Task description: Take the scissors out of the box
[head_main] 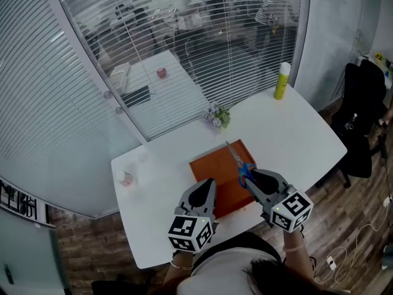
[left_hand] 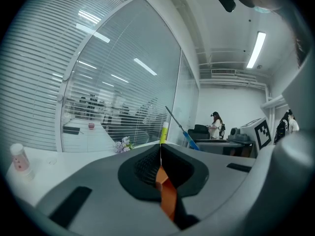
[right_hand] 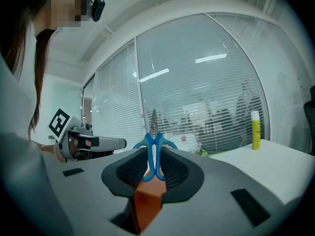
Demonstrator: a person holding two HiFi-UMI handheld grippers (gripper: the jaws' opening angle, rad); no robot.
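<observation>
Right gripper view: scissors in my grasp, over the box.
My right fingers (right_hand: 132, 169) clamp the blue handles of the scissors (right_hand: 154, 123), blades up, above the orange box (head_main: 212, 165) on the desk (head_main: 295, 134). My left fingers (left_hand: 145, 168) are pressed together, empty, over the box. I'd lift straight, tips off its rim. No writing reads, only square markers (head_main: 293, 209).

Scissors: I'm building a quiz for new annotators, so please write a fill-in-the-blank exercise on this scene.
1. The right tool grips the scissors by their ____ handles.
2. The box beneath the scissors is ____ in colour.
3. In the head view, the yellow bottle stands at the far ____ corner of the table.
Missing words: blue; orange; right.
</observation>
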